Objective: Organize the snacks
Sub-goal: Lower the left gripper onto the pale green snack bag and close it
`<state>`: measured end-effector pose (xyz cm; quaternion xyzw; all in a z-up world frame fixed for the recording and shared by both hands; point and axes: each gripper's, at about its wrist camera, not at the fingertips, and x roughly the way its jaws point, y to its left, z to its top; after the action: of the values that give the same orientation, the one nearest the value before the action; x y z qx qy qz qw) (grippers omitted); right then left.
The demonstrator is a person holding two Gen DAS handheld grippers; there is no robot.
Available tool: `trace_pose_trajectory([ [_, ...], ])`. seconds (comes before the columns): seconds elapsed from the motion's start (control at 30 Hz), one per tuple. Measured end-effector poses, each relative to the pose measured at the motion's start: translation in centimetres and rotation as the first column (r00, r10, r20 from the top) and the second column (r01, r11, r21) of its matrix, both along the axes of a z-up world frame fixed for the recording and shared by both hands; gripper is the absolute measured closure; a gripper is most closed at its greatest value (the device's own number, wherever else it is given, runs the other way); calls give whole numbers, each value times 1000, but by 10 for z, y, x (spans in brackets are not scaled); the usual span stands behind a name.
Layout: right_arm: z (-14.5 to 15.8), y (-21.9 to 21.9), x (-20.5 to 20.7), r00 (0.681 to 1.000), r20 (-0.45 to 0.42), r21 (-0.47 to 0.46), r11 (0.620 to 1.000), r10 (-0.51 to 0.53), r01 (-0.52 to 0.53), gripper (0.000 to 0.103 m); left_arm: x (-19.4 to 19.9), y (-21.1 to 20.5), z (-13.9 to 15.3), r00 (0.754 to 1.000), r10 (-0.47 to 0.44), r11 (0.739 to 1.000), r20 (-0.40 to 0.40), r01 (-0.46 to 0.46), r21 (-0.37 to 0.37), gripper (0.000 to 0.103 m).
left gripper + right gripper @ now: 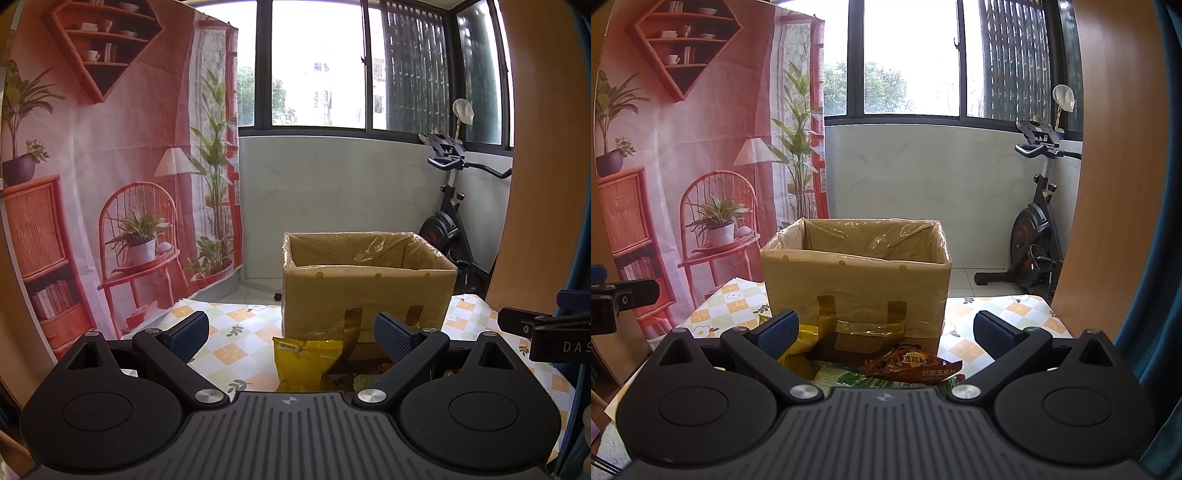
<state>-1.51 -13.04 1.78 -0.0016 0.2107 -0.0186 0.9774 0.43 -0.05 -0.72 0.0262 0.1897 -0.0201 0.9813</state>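
Holding your left gripper [291,334] level above the table, you have its blue-padded fingers [188,332] spread wide with nothing between them. Your right gripper [884,334] stands the same way: jaws wide apart, pads bare, no contact with any packet.

Take the cardboard box [365,284] as your landmark. It sits upright on the checked tablecloth [236,325], its top open, a clear plastic liner folded over the rim, and brown tape strips running down its near face. The yellow snack packet [303,363] lies on the cloth just in front of the box's near-left corner, its barcode end towards the box, and it sits below the gap of your left gripper. In the right wrist view the same yellow packet [803,343] shows at the box's near-left side, partly behind your left-hand pad. The red snack packet [912,365] lies in front of the box's near face, resting over a green packet [849,380] whose lower part the gripper body hides. Whether the box holds anything cannot be told from either view.

Behind the box to its right stands an exercise bike [1034,254]; to its left hangs a printed backdrop [110,166].
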Motion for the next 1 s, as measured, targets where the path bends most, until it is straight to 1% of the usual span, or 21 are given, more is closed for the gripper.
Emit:
trace_pose_trajectory([
  [0.13, -1, 1, 0, 1000, -3, 0, 1000, 3, -3, 0, 1, 0, -1, 1000, -3, 1000, -5, 3, -2, 6],
  [0.27, -1, 0, 0, 1000, -3, 5, 1000, 3, -3, 0, 4, 2, -3, 999, -20, 999, -25, 20, -30, 6],
  [0.43, -4, -2, 2, 1000, -8, 20, 1000, 4, -4, 0, 11, 7, -8, 999, -8, 999, -50, 5, -54, 6],
  [0.5, -7, -4, 5, 1000, -18, 37, 999, 15, -15, 1, 15, 9, -13, 998, -24, 998, -53, 20, -67, 6],
  [0.63, -15, -11, 13, 999, -30, 62, 998, 25, -23, 1, 31, 10, -28, 996, -25, 999, -87, 21, -48, 6],
  [0.73, -25, -19, 22, 999, -39, 66, 998, 11, -8, 3, 46, 13, -41, 992, -28, 999, -124, 22, -44, 6],
  [0.87, -44, -33, 40, 997, -82, 100, 995, -11, 19, 5, 62, 15, -56, 987, -41, 998, -156, 34, -50, 7],
  [1.0, -66, -41, 53, 991, -132, 120, 992, -13, 29, 9, 77, 11, -74, 976, -124, 989, -179, 106, -107, 7],
])
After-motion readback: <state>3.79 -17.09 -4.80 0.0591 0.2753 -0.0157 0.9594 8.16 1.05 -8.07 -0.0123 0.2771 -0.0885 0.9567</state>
